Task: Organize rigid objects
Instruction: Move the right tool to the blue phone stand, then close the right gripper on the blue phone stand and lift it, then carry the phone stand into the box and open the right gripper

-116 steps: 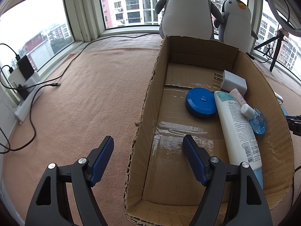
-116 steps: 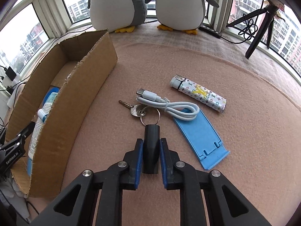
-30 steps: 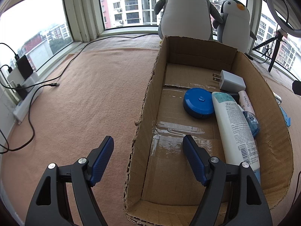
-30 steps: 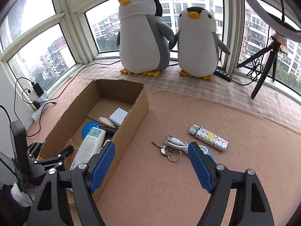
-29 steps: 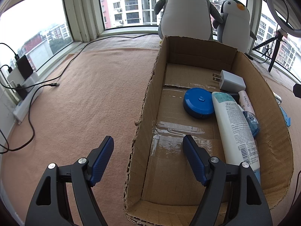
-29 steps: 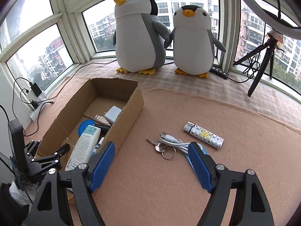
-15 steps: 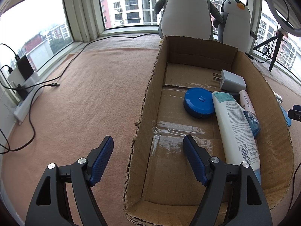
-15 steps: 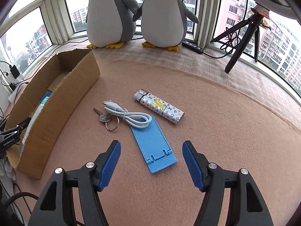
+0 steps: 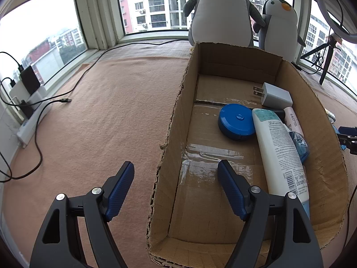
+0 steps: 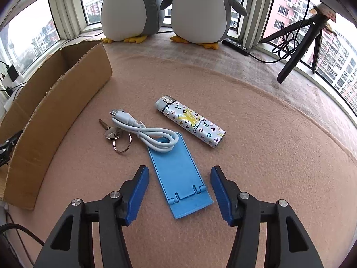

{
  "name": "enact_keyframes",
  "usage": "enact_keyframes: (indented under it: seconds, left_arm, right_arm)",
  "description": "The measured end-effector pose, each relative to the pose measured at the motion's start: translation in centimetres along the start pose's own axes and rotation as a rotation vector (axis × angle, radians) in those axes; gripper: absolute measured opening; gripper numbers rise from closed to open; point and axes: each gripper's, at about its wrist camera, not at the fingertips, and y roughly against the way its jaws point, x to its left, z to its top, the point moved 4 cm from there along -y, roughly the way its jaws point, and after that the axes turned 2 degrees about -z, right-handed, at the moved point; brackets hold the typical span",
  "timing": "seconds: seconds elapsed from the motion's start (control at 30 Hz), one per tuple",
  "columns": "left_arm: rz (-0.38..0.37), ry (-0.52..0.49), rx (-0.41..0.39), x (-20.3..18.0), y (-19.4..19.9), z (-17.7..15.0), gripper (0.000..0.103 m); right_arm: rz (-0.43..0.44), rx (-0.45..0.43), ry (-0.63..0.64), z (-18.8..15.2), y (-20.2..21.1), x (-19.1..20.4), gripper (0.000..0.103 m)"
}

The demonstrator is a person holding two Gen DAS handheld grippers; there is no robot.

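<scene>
Seen only through the right wrist camera: a blue phone stand (image 10: 180,174) lying flat on the tan felt surface (image 10: 267,156), long axis running away from the lens and leaning slightly left, hinged lip end nearest, far end tucked under a loop of white cable (image 10: 147,131). Right gripper (image 10: 179,192) spread wide and empty, blue pads on either side of the stand's near end, contact with it impossible to tell. Just left of the cable, a key on a ring (image 10: 115,135), blade pointing up and left; to the right, a patterned lighter (image 10: 190,121) set diagonally, grey cap toward upper left. Two plush penguins (image 10: 169,6) upright by the window, a tripod (image 10: 299,38) at far right. Visible only from the left wrist camera: the inside of the cardboard box (image 9: 171,134), holding a white bottle (image 9: 281,154) lengthwise with its cap end nearest, a round blue case (image 9: 236,121) touching its far end, a white charger (image 9: 273,95) with prongs pointing left, a slim pink tube (image 9: 294,124) and a crumpled blue wrapper (image 9: 301,145) against the right wall. Left gripper (image 9: 176,187) likewise wide apart and empty, straddling the box's left wall. Black cables (image 9: 35,120) trailing along the left sill.
</scene>
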Motion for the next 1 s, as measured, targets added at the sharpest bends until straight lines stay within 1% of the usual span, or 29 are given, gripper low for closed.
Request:
enact_keyframes:
  seconds: [0.07, 0.13, 0.23, 0.5, 0.7, 0.83, 1.0]
  left_arm:
    - [0.0, 0.0, 0.0, 0.0, 0.0, 0.0, 0.078]
    - [0.0, 0.0, 0.0, 0.0, 0.0, 0.0, 0.078]
    - [0.0, 0.0, 0.0, 0.0, 0.0, 0.0, 0.078]
    - [0.0, 0.0, 0.0, 0.0, 0.0, 0.0, 0.078]
    - [0.0, 0.0, 0.0, 0.0, 0.0, 0.0, 0.078]
    - [0.0, 0.0, 0.0, 0.0, 0.0, 0.0, 0.078]
    - [0.0, 0.0, -0.001, 0.0, 0.0, 0.0, 0.078]
  right_arm:
    - [0.003, 0.0, 0.002, -0.1, 0.1, 0.2, 0.045]
    - [0.008, 0.002, -0.002, -0.2, 0.2, 0.2, 0.038]
    - [0.009, 0.003, -0.006, -0.5, 0.4, 0.3, 0.035]
    - [-0.001, -0.001, -0.049, -2.1, 1.5, -0.2, 0.033]
    - [-0.001, -0.017, -0.108, -3.1, 2.4, -0.7, 0.033]
    - [0.002, -0.04, -0.127, -3.1, 3.3, -0.6, 0.033]
    - [0.005, -0.078, -0.116, -1.9, 4.7, 0.3, 0.033]
